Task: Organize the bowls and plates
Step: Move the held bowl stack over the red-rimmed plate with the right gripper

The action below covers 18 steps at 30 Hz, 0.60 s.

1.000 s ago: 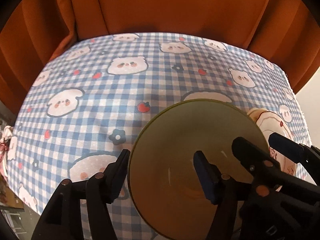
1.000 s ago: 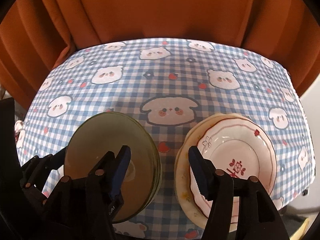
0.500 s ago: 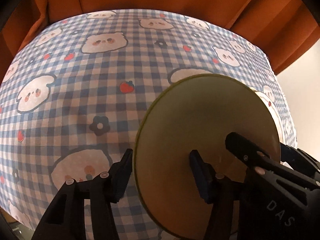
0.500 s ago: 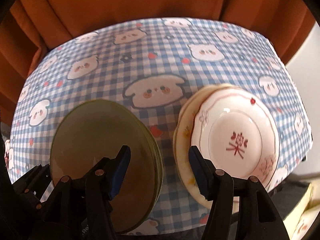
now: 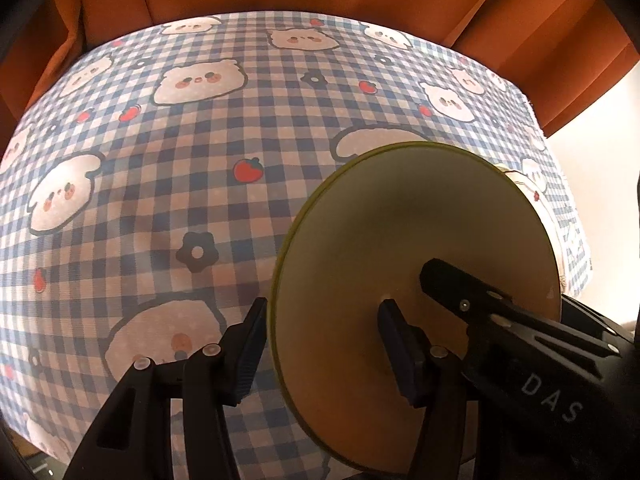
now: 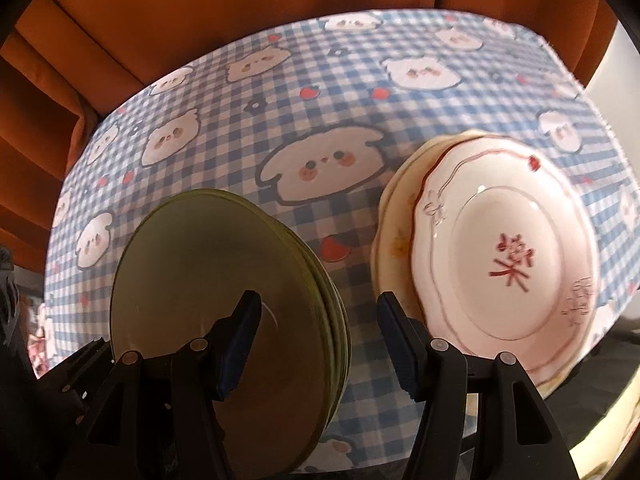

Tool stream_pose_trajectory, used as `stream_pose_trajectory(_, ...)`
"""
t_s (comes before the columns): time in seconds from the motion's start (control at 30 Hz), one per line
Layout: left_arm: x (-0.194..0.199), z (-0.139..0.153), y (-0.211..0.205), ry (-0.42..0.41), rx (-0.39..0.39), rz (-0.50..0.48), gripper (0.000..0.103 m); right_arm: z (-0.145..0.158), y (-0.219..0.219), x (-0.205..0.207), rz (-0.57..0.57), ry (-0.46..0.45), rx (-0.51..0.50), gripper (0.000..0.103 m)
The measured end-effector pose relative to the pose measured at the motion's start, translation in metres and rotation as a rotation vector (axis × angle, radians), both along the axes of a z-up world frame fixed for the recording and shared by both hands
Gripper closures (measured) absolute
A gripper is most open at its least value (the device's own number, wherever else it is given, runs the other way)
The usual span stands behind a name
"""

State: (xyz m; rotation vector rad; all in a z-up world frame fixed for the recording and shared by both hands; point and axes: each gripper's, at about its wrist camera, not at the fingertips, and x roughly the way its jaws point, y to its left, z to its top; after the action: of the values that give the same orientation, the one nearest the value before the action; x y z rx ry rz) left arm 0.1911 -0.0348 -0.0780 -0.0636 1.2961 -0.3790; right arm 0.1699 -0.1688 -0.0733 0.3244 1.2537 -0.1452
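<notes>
Green bowls (image 6: pixel 224 320) straddled at their left rim by wide-spread left gripper (image 5: pixel 324 344); right gripper (image 6: pixel 320 336) gapes between bowls and plates (image 6: pixel 508 256).

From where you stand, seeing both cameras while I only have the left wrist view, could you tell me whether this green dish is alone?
Observer: No, it tops a stack of green dishes; several rims show.
Operator: What is beside it?
Observer: A pink plate with a red flower, lying on a cream plate, apart from the stack.
Operator: And the right tool?
Observer: The right tool is open and holds nothing.
</notes>
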Motion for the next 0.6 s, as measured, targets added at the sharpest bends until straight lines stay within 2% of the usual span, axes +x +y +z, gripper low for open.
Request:
stream_pose_trajectory(0.17, 0.000, 0.001, -0.006, 0.004, 0.051, 0.040, 0.045, -0.007, -0.009, 0.004, 0.034, 0.003, 0.085, 0.043)
stream_pose_trajectory(0.33, 0.000, 0.002, -0.007, 0.015, 0.088, 0.078, 0.046, -0.015, -0.017, 0.008, 0.065, 0.006, 0.200, 0.054)
stream_pose_trajectory(0.37, -0.001, 0.002, -0.009, 0.012, 0.093, 0.080, 0.050, -0.015, -0.017, 0.008, 0.075, 0.003, 0.217, 0.059)
stream_pose_trajectory(0.43, -0.002, 0.003, -0.012, 0.008, 0.102, 0.079, 0.053, -0.014, -0.015, 0.009, 0.095, 0.002, 0.223, 0.064)
stream_pose_trajectory(0.6, -0.002, 0.003, -0.013, 0.022, 0.117, 0.090, 0.055, -0.011, -0.013, 0.009, 0.115, 0.017, 0.211, 0.064)
